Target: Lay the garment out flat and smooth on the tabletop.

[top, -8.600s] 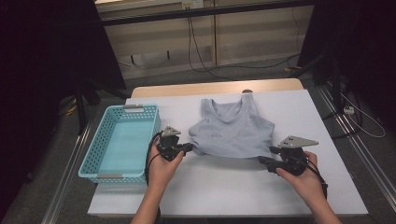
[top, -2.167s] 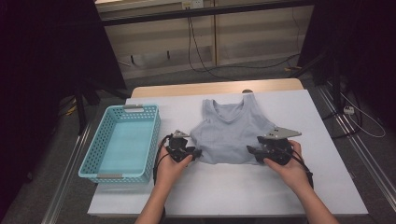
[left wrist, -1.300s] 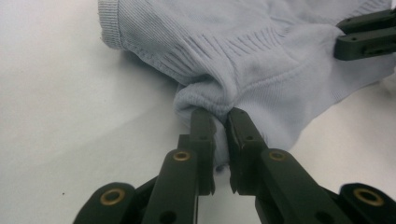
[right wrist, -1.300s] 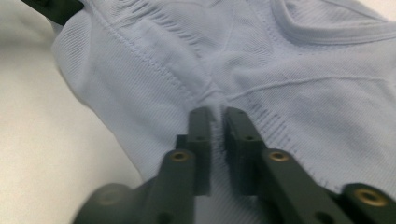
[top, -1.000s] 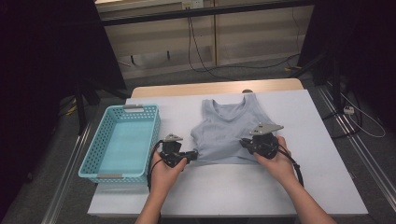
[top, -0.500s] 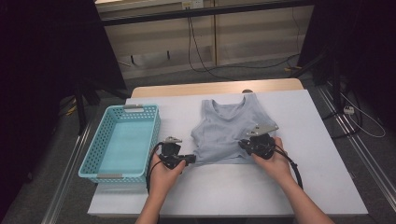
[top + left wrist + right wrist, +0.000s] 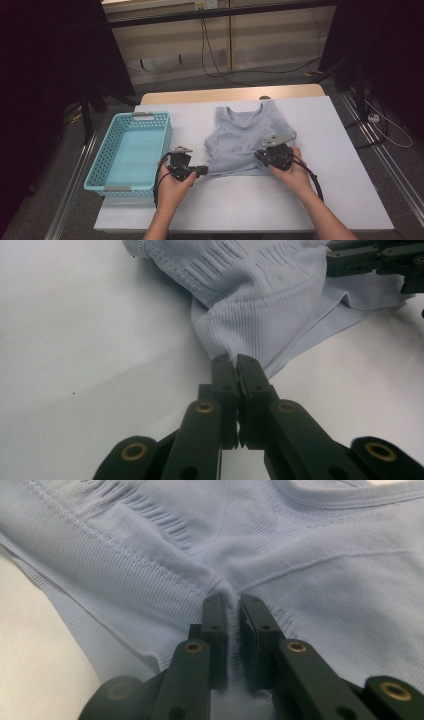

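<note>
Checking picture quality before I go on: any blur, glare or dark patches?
High view: white table evenly lit, surroundings dark, no glare. Left gripper view: pale blue ribbed tank top sharp at the jaw tips, near jaw bases soft. Right gripper view: fabric weave crisp, dimmer overall.

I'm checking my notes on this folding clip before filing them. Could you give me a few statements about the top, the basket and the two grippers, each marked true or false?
1. The left gripper is shut on the lower corner of the light blue top. True.
2. The blue basket holds a folded garment. False: nothing lies in it.
3. The right gripper pinches a fold of the top's fabric. True.
4. The top hangs in the air between the grippers. False: it lies on the white table.
5. The basket stands to the right of the top in the high view. False: it stands to its left.
</note>
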`<state>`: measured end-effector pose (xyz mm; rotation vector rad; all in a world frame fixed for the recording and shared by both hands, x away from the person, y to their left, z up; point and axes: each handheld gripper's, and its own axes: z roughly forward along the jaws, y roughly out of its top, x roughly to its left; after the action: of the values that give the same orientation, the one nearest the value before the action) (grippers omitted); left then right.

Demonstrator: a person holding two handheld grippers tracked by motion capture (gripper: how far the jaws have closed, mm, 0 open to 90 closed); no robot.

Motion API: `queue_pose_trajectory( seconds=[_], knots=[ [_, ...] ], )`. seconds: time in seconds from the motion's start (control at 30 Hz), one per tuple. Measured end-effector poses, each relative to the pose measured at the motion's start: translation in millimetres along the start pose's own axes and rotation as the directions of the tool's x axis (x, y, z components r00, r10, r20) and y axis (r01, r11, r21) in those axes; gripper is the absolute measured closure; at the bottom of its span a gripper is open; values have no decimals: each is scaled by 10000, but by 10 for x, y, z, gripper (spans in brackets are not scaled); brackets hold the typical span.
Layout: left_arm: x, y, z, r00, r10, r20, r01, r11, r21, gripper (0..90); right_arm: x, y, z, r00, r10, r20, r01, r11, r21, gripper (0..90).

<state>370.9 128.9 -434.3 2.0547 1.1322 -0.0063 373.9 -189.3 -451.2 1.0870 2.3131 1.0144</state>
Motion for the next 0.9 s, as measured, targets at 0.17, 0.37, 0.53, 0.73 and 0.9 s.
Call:
queue_pose_trajectory(
  seconds=[0.17,0.37,0.53,0.73,0.9],
  knots=[
    [12,-5,8,9999,-121,-1,121,9999,-112,878,-14,-12,3,9997,225,-13,-225,9997,-22,760],
    [-3,-14,91,9998,-89,186,91,9999,-90,877,-8,20,-46,9981,-214,581,229,9994,-262,829],
    [-17,12,133,9999,51,119,-47,9996,-279,877,-54,-2,-46,9981,179,591,-157,9992,-363,831],
    [-3,14,155,9998,70,169,-66,9997,-231,876,-82,-37,10,9989,138,455,-132,9998,-127,813],
    [-37,11,170,9998,171,114,-168,9995,-268,872,-74,-47,28,9973,82,729,-70,9998,-172,752]
  ],
)
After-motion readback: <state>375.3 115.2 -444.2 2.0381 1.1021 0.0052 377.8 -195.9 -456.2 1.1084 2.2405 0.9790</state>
